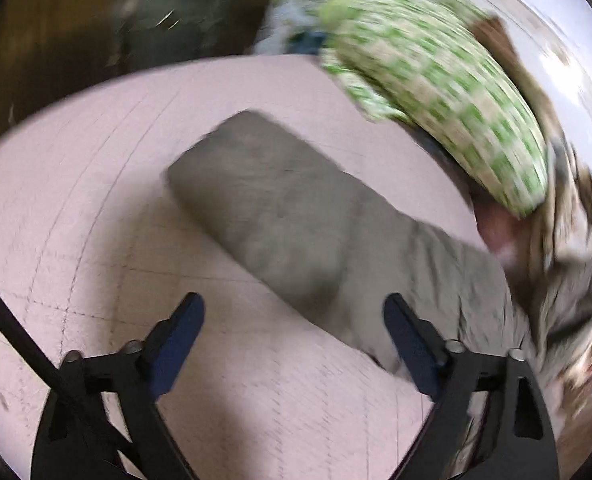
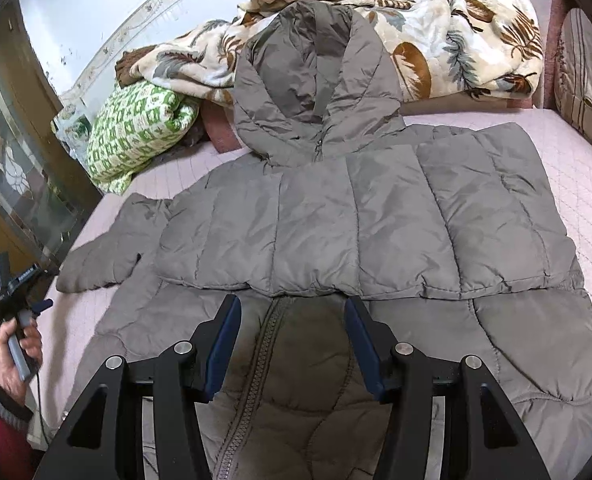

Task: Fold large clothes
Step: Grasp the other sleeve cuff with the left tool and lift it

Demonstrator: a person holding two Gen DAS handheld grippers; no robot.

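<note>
My right gripper (image 2: 292, 316) hovers low over a grey puffer jacket (image 2: 356, 220) spread across a pink quilted bed (image 2: 576, 184). The jaws stand partly apart, one pad on each side of the jacket's front panel beside the zipper (image 2: 256, 364); I cannot tell whether the pads press the fabric. The jacket fills the middle of this view: its hood (image 2: 312, 76) lies at 12 o'clock, and one sleeve (image 2: 108, 248) stretches toward 9 o'clock. Behind the hood is a rumpled leaf-print blanket (image 2: 456, 32), and at 10 o'clock a green-and-white checked pillow (image 2: 132, 132).

At 8 o'clock a hand (image 2: 18, 344) in a red sleeve holds my left gripper (image 2: 20, 280) just off the bed's edge.

The left view is motion-blurred. My left gripper (image 1: 294, 308) has wide jaws with nothing between the pads, above bare bed. The sleeve (image 1: 272, 208) runs from the centre toward 4 o'clock, and the pillow (image 1: 436, 92) sits at 1 o'clock.
</note>
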